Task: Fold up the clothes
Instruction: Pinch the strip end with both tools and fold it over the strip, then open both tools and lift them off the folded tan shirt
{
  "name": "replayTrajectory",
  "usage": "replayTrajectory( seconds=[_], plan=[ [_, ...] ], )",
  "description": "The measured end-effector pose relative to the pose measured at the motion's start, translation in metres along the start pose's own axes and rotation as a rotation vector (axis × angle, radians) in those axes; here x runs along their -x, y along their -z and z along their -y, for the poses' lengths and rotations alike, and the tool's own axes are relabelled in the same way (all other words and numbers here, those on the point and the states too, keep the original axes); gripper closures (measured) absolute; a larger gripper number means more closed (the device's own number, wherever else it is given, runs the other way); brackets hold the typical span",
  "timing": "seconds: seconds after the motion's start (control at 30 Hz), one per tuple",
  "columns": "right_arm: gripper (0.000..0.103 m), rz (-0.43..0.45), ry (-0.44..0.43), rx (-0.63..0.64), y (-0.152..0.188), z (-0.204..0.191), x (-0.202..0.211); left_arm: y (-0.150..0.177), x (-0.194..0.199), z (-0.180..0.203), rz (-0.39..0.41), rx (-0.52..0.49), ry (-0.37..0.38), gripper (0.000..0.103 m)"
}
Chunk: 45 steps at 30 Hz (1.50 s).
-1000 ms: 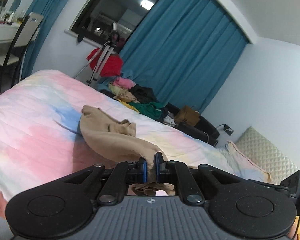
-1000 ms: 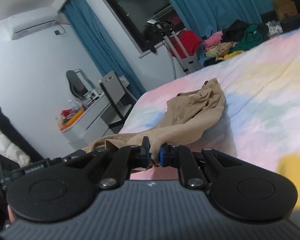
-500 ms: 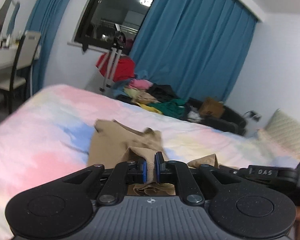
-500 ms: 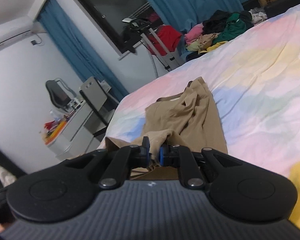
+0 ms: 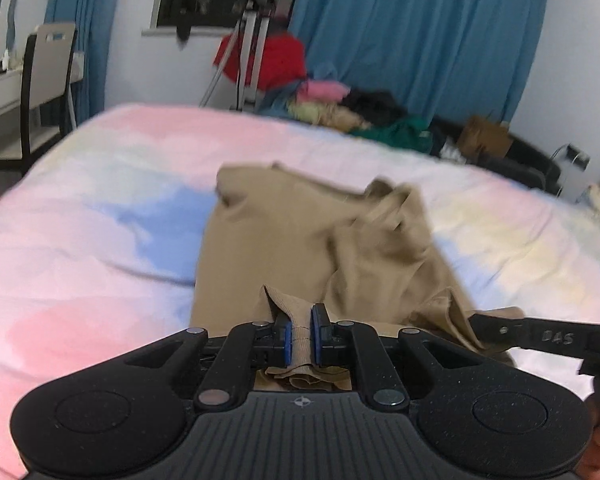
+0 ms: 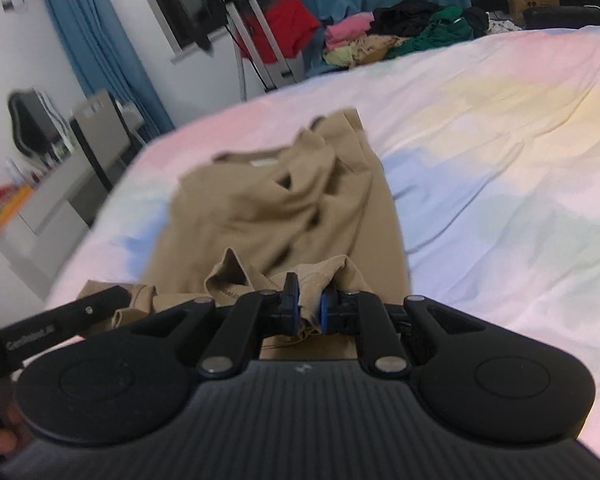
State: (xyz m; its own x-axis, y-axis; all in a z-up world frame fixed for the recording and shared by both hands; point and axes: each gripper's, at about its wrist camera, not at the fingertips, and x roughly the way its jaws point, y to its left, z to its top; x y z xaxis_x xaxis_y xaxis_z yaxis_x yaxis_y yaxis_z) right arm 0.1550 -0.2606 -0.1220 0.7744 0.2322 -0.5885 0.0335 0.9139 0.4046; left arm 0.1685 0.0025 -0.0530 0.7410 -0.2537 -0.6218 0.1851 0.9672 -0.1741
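Observation:
A tan garment (image 5: 300,240) lies spread lengthwise on the pastel bedspread (image 5: 80,220), its far end crumpled. It also shows in the right wrist view (image 6: 268,208). My left gripper (image 5: 300,332) is shut on the garment's near hem at its left side. My right gripper (image 6: 309,312) is shut on the near hem at its right side. Each gripper shows in the other's view, the right one at the left wrist view's right edge (image 5: 540,336) and the left one at the right wrist view's left edge (image 6: 60,320).
A pile of mixed clothes (image 5: 340,108) lies beyond the bed's far edge, below blue curtains (image 5: 420,32). A tripod with a red cloth (image 5: 252,52) stands by the window. A chair (image 5: 48,80) and desk stand left of the bed.
Both grippers have pulled the tan garment's hem toward me and swung to face along the bed. The garment now lies longer and flatter.

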Motion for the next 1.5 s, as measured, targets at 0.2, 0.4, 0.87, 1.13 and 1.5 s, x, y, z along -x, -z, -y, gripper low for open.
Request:
replayTrajectory(
  seconds=[0.2, 0.4, 0.87, 1.13, 1.5],
  plan=[
    [0.088, -0.048, 0.056, 0.04, 0.009, 0.004, -0.029, 0.009, -0.023, -0.01, -0.049, 0.025, 0.0, 0.089],
    [0.068, -0.062, 0.032, 0.01, 0.011, 0.009, -0.023, 0.005, -0.008, 0.0, -0.051, -0.02, 0.026, 0.061],
    [0.017, 0.178, 0.05, 0.074, 0.03, -0.022, 0.063, 0.031, 0.088, 0.01, 0.102, -0.11, 0.004, 0.013],
    [0.018, 0.137, 0.087, 0.023, 0.036, -0.004, 0.067, 0.043, 0.079, -0.005, 0.05, -0.132, -0.112, 0.012],
    [0.018, -0.013, 0.159, 0.01, 0.05, 0.009, 0.013, 0.048, 0.035, -0.025, -0.023, -0.061, -0.134, 0.012]
  ],
)
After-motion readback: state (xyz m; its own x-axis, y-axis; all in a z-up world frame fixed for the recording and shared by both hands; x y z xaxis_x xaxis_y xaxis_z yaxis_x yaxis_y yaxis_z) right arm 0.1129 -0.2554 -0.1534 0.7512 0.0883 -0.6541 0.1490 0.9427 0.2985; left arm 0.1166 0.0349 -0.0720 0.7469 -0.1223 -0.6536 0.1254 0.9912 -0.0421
